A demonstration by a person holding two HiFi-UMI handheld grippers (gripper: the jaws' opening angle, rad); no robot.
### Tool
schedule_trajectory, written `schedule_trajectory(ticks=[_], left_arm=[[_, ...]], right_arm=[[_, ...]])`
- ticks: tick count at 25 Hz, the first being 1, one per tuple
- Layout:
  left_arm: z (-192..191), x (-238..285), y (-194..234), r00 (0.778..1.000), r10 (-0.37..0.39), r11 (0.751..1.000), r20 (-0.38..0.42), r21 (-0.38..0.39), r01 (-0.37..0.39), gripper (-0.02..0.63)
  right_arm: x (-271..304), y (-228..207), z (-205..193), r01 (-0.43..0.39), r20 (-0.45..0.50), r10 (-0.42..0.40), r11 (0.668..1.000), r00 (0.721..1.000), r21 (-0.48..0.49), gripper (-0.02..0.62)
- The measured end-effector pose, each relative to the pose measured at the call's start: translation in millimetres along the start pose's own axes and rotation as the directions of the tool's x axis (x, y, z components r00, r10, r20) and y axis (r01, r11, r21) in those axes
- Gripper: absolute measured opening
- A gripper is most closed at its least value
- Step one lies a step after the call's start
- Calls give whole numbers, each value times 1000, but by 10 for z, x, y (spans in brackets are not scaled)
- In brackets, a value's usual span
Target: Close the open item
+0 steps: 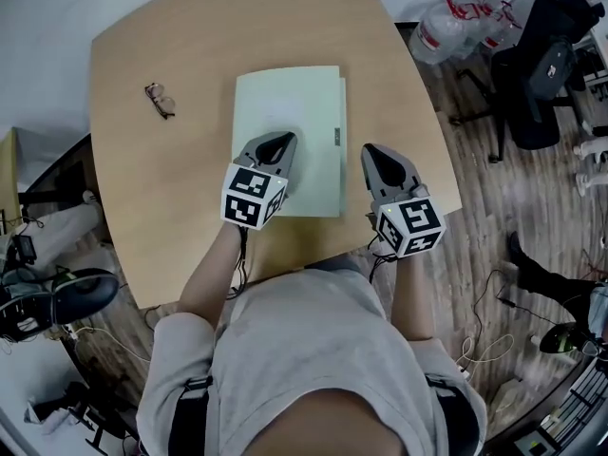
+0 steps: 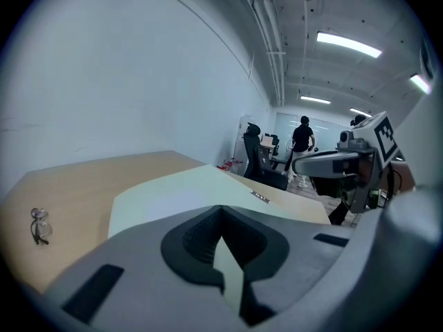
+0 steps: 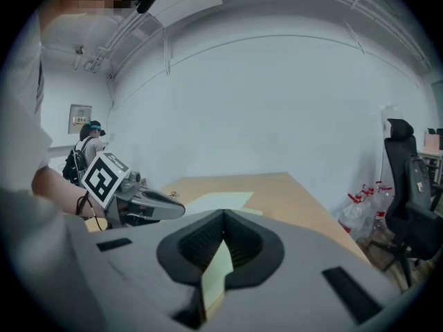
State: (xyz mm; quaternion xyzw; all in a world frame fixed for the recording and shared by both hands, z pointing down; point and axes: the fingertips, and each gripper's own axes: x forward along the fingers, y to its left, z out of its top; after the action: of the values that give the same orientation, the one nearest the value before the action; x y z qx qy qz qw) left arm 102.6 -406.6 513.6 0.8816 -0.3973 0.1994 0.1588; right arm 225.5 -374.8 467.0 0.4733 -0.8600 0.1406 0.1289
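**Item 1. Folder** [image 1: 285, 112], pale green. It lies flat near the middle of the table [image 1: 142, 198], long side running away from the person. The cover is down. A second layer shows slightly offset along the right edge, beside a small label [image 1: 335, 137]. Judged closed or very nearly so, with little of the task left.

**Item 2. Left hand-held gripper** [image 1: 284, 141]. It sits over the near half of the folder, pointing away from the person. The jaws are clenched, tips together. A pale sliver shows in the slit behind the tips, probably the cover beneath and not a sheet being held. This placement would press the cover flat.

**Item 3. Right hand-held gripper** [image 1: 371, 152]. It is over bare table just beside the folder's right edge and apart from it. The jaws are likewise closed tip to tip, with a similar pale sliver behind them. Nothing is plainly gripped. Judged to be standing by, clear of the cover.

**Item 4. Glasses** [image 1: 160, 100]. Folded, at the table's far left, well apart from the folder and out of the way.
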Motion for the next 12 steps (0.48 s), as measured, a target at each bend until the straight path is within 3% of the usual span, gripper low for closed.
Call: schedule_trajectory(ticks=[12], left_arm=[[-231, 382, -87, 992, 24, 996, -123, 87, -13, 12]], right_arm=[[381, -173, -203, -87, -68, 86, 996, 994, -7, 8]])
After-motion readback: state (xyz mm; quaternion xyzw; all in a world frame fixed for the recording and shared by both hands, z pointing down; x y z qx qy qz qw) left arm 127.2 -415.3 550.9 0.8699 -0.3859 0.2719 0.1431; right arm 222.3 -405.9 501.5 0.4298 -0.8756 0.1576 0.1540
